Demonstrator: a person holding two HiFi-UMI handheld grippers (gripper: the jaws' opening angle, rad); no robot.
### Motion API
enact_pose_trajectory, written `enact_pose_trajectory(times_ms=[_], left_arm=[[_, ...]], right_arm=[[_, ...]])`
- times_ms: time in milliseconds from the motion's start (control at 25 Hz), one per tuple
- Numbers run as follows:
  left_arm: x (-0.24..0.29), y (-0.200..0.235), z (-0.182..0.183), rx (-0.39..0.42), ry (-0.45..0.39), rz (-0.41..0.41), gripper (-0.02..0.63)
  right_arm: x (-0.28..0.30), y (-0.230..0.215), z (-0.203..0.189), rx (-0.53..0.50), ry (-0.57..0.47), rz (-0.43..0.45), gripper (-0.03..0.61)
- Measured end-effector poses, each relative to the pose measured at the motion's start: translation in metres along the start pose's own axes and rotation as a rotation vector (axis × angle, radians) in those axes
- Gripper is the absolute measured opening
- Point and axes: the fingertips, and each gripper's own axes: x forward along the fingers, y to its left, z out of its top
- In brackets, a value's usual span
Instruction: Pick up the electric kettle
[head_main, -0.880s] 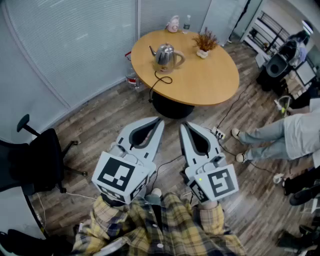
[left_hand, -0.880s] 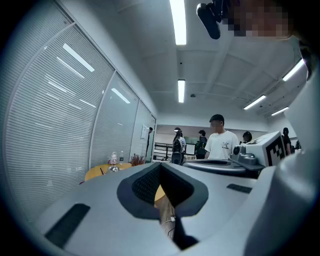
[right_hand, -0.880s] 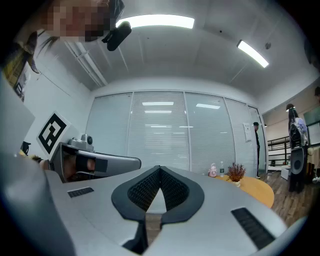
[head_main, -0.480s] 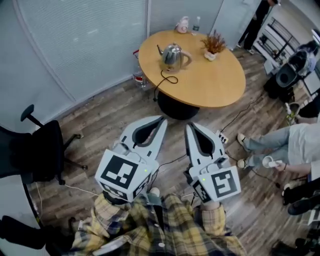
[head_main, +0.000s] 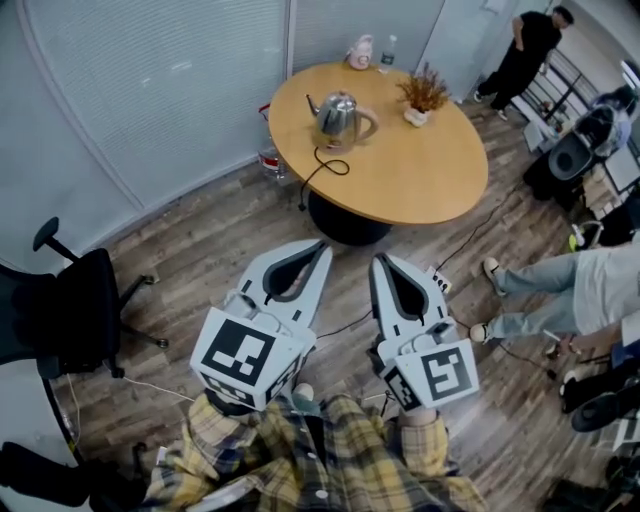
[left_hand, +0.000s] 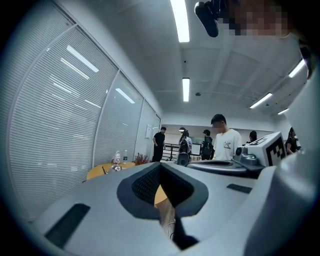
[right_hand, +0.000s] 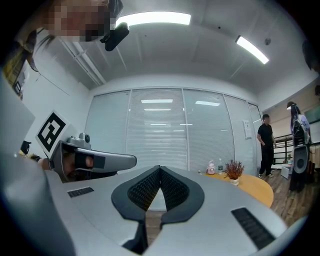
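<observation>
The steel electric kettle (head_main: 340, 117) stands on the far left part of a round wooden table (head_main: 420, 175), its black cord (head_main: 322, 168) trailing over the table's edge. Both grippers are held level over the wooden floor, well short of the table. My left gripper (head_main: 322, 244) is shut with nothing in it, and so is my right gripper (head_main: 378, 260) beside it. In the left gripper view the closed left gripper (left_hand: 160, 164) points toward the table, where the kettle (left_hand: 116, 168) shows small and far off. The right gripper view has the shut right gripper (right_hand: 160, 168) and no kettle.
A potted dry plant (head_main: 422, 94), a pink object (head_main: 360, 50) and a bottle (head_main: 388, 52) share the table. A black office chair (head_main: 70, 320) stands at left. A seated person's legs (head_main: 535, 290) and a power strip (head_main: 440, 283) lie right. Blinded glass walls run behind.
The head view has shifted slightly, so the table sits a little further left. A standing person in black now shows at top right. Both grippers stay shut, about where they were.
</observation>
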Motion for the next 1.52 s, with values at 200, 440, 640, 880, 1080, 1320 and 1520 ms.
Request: enact_pose_trajectory(times_ms=[200,440,640,880,1080,1320,1520], left_arm=[[0.033,0.038,0.005,0.0,0.0,-0.035,0.0],[0.08,0.1,0.024,0.031,-0.005,-0.089,0.002],[0.113,0.155,0.037,0.036,-0.004,-0.119,0.002],[0.142,0.202,0.037,0.049,0.017,-0.159,0.002],[0.158,0.221,0.034,0.035,0.033,-0.189,0.002],[0.183,0.233,0.029,0.024,0.05,-0.206,0.002],[0.21,0.249,0.028,0.025,0.04,-0.2,0.002]], right_arm=[[0.045,-0.017,0.002,-0.008,-0.007,-0.03,0.031],[0.121,-0.039,0.012,-0.021,-0.017,-0.076,0.031],[0.183,-0.051,0.013,-0.014,-0.018,-0.11,0.031],[0.231,-0.069,0.009,0.003,-0.015,-0.174,0.031],[0.25,-0.08,0.001,0.012,0.009,-0.219,0.031],[0.265,-0.099,-0.005,0.014,0.034,-0.238,0.031],[0.287,-0.122,-0.008,0.003,0.038,-0.236,0.031]])
